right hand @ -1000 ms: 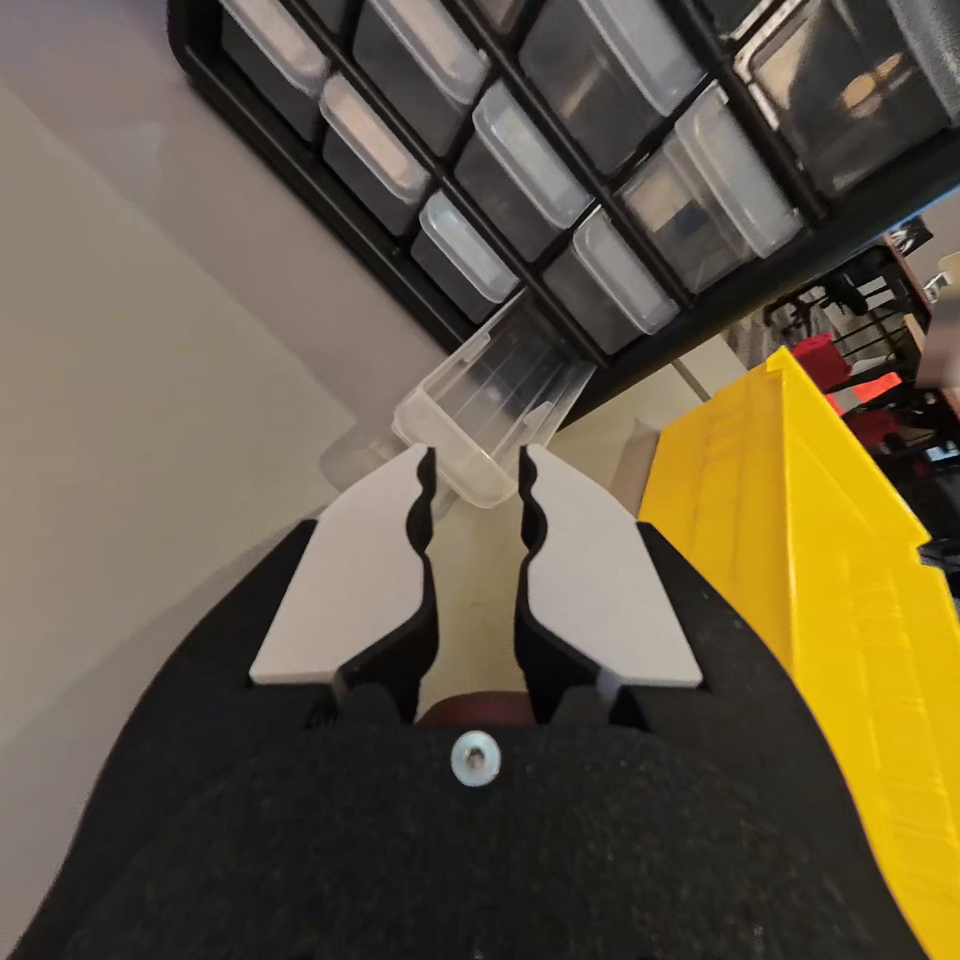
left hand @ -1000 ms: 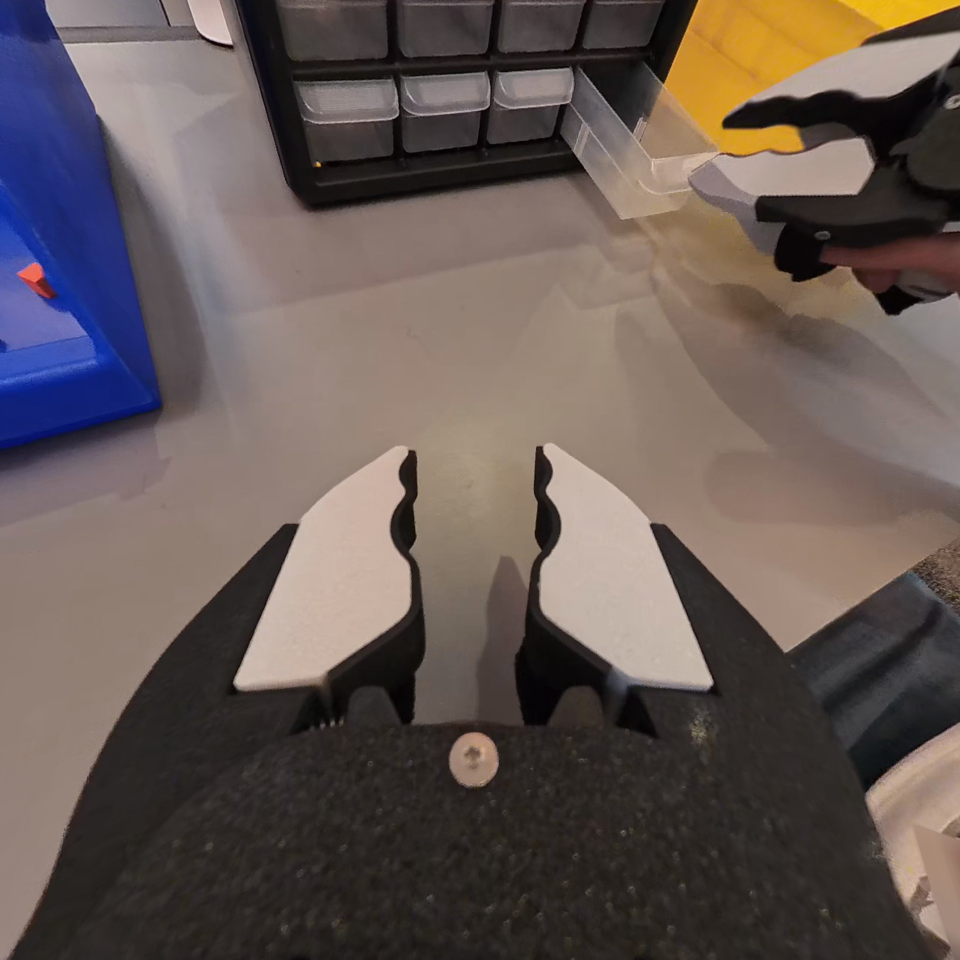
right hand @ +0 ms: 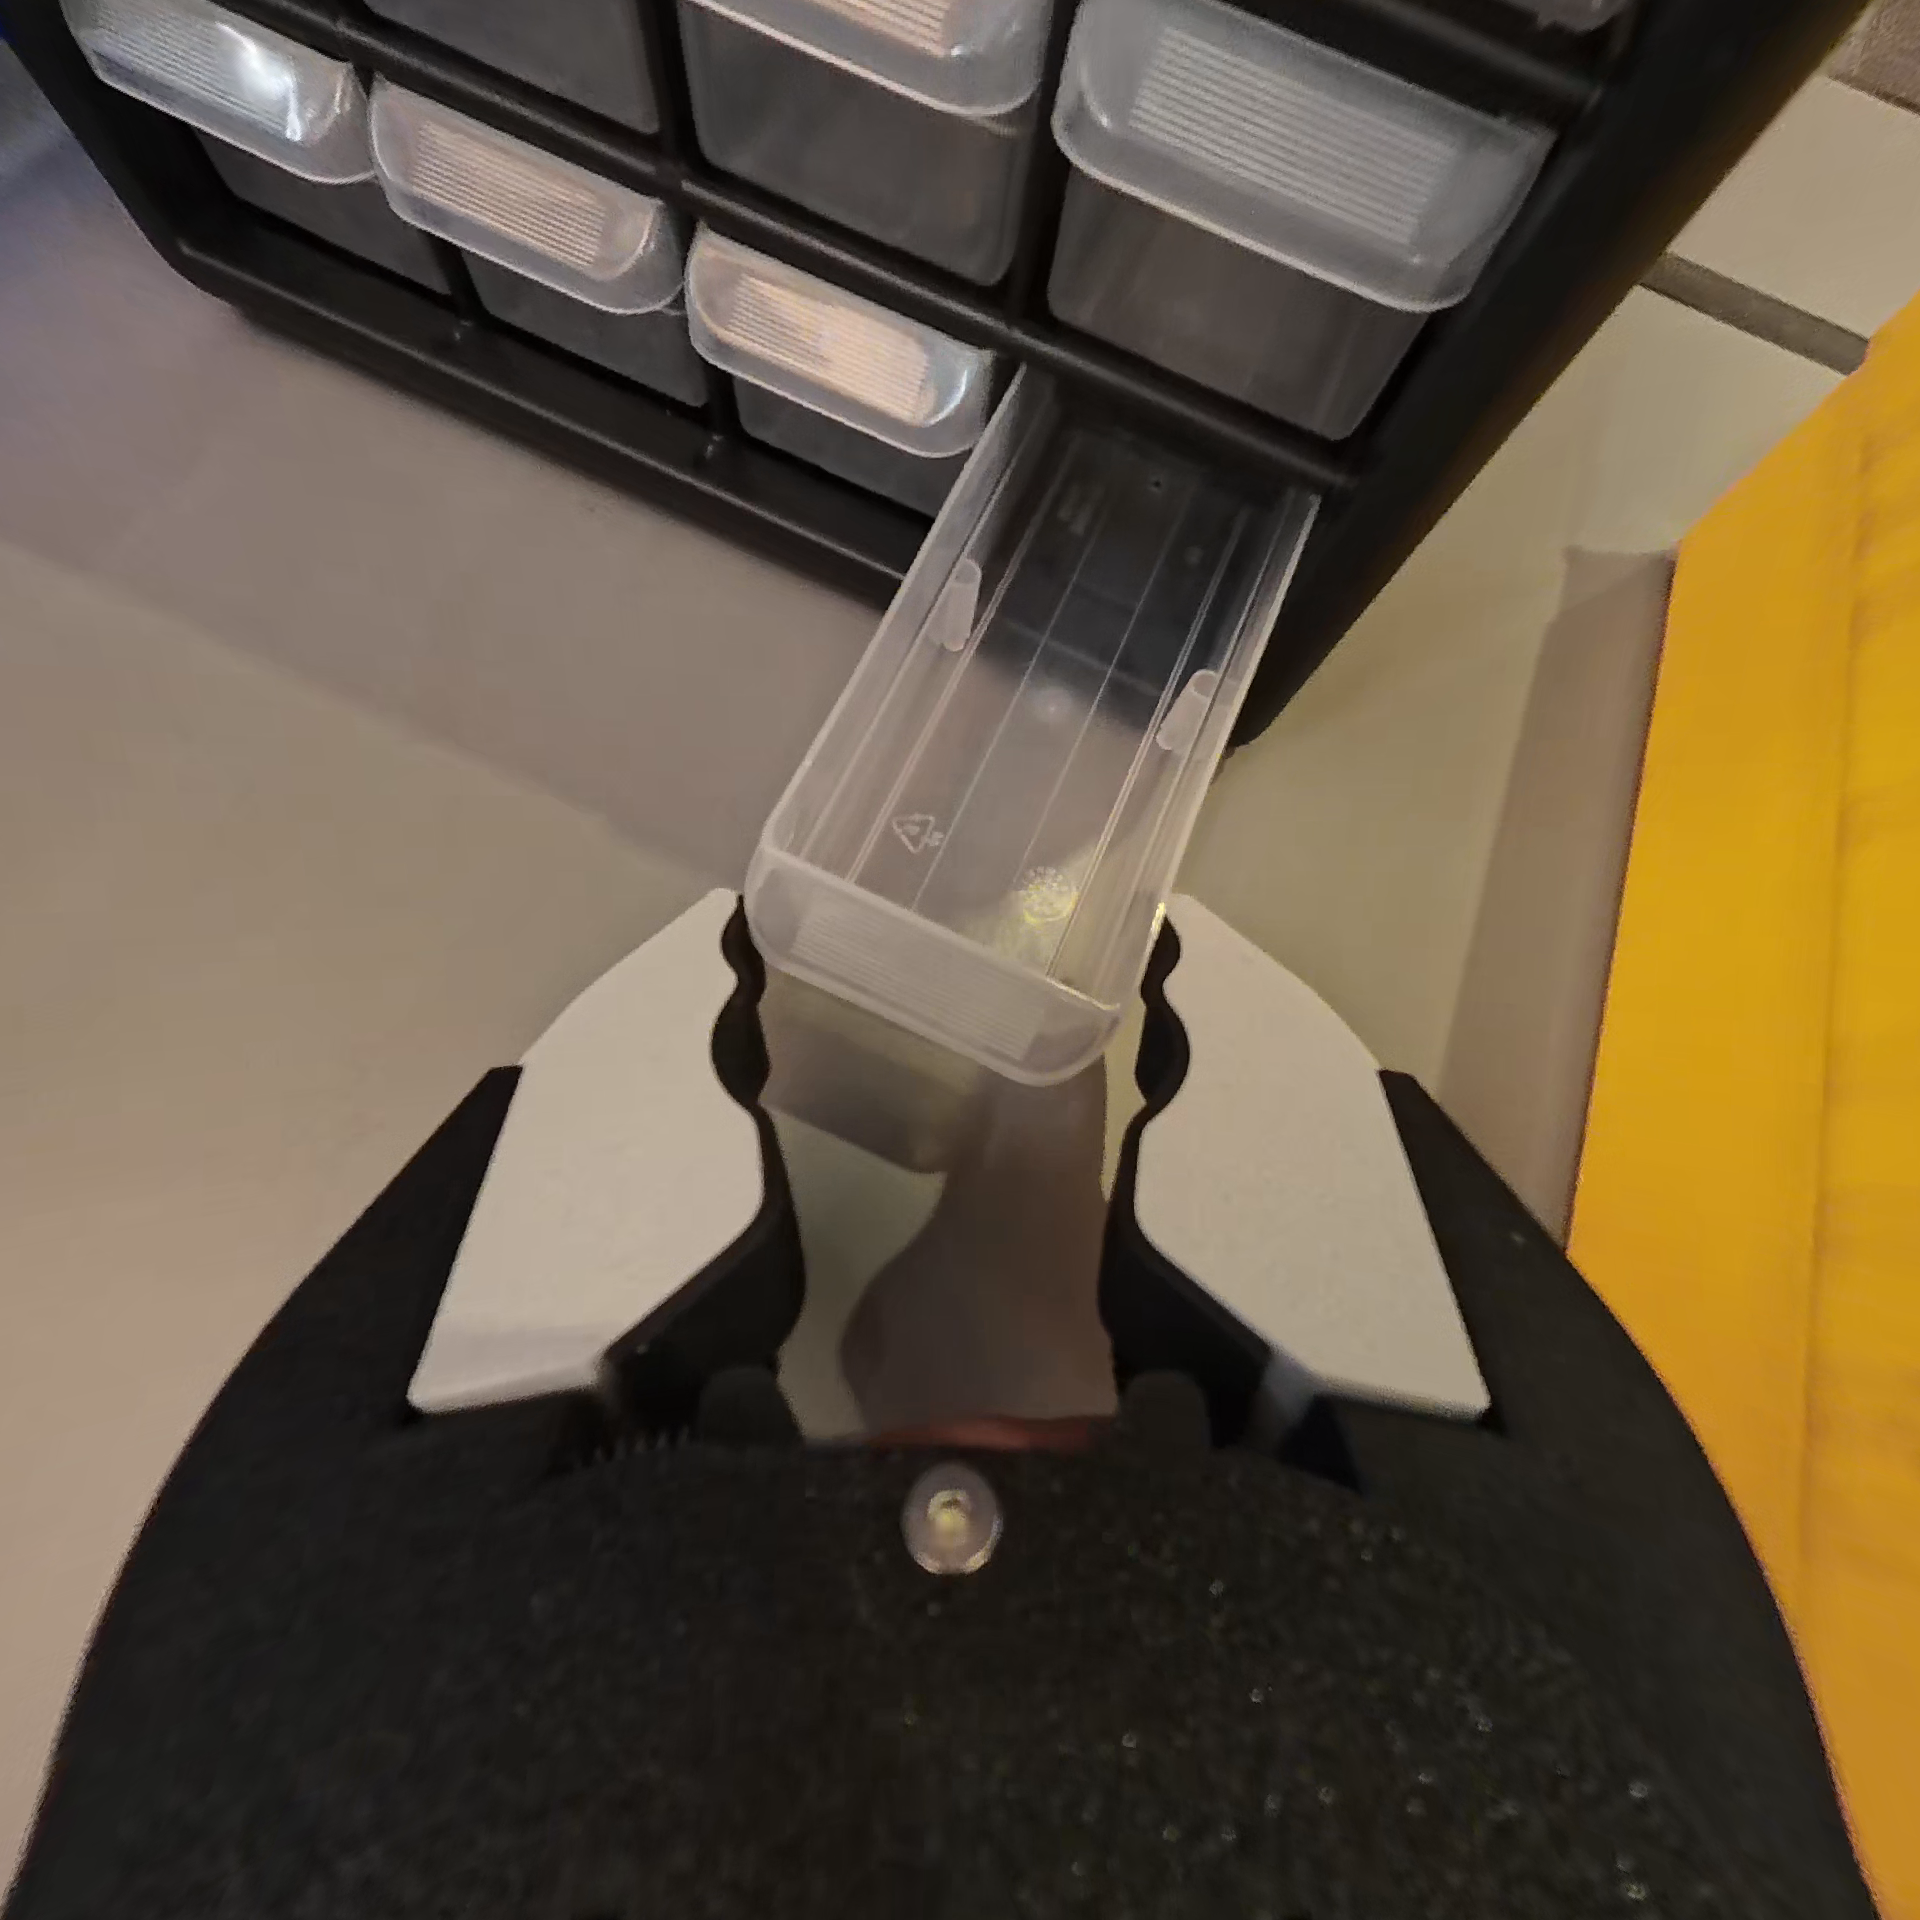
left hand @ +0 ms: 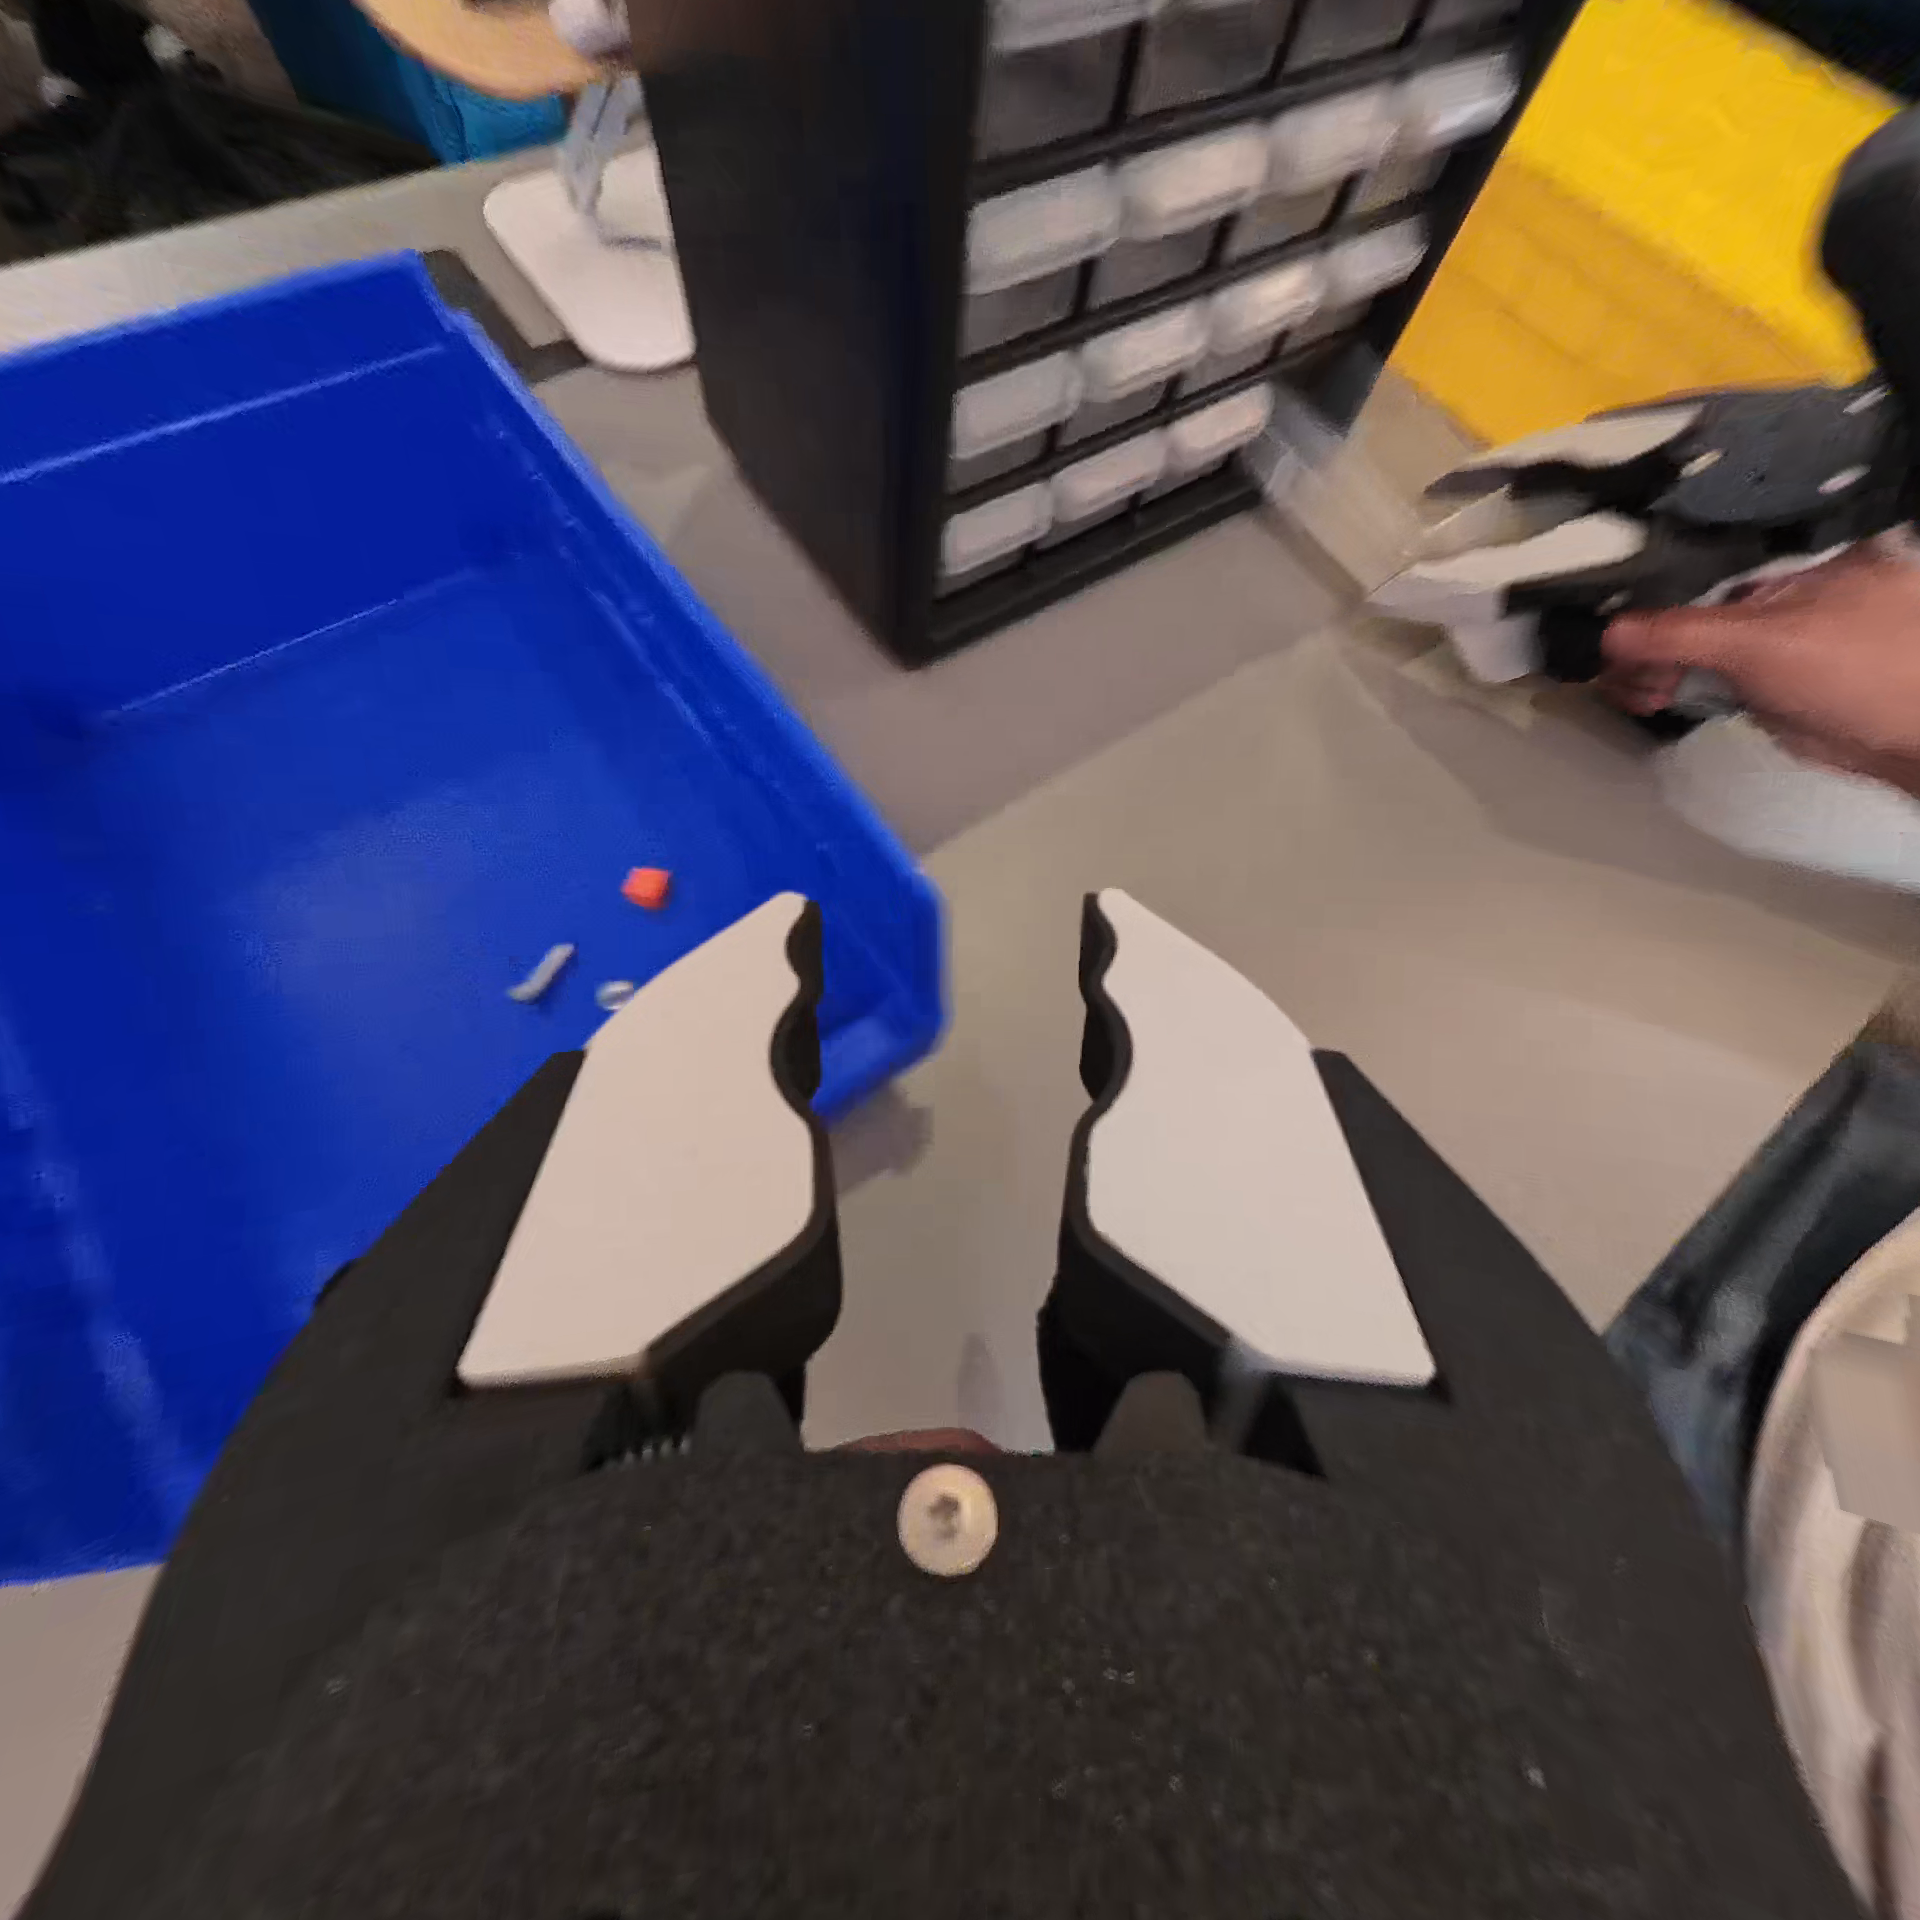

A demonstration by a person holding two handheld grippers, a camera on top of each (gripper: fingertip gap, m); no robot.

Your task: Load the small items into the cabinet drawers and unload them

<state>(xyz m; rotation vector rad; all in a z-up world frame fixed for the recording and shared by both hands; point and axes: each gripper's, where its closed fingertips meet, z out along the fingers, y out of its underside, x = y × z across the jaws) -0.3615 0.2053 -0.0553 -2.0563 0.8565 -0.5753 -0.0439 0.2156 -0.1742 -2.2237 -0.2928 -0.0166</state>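
Note:
A black cabinet (left hand: 810, 343) of small clear drawers stands on the grey table. Its bottom right drawer (right hand: 987, 748) is pulled far out, sags toward the table and looks empty. My right gripper (right hand: 945, 930) is open wide, with its fingertips on either side of the drawer's front end; I cannot tell if they touch it. It also shows in the left wrist view (left hand: 1507, 520). My left gripper (left hand: 945, 914) is open and empty, above the near right corner of a blue bin (left hand: 312, 520). In the bin lie a red piece (left hand: 646, 888) and two small grey pieces (left hand: 540, 974).
A yellow bin (right hand: 1766, 935) stands close to the right of the cabinet and the drawer. A white stand base (left hand: 592, 270) sits behind the blue bin. A person's hand (left hand: 1766, 665) holds the right gripper. Bare table lies between the blue bin and the cabinet. The tips of one gripper are about 35 cm away from the tips of the other. My left gripper is the nearer one to the red piece (left hand: 646, 888): about 15 cm, against 30 cm.
My left gripper has swung left and up over the blue bin's corner and opened wider. My right gripper has opened wider and moved forward so its fingertips flank the drawer's front.

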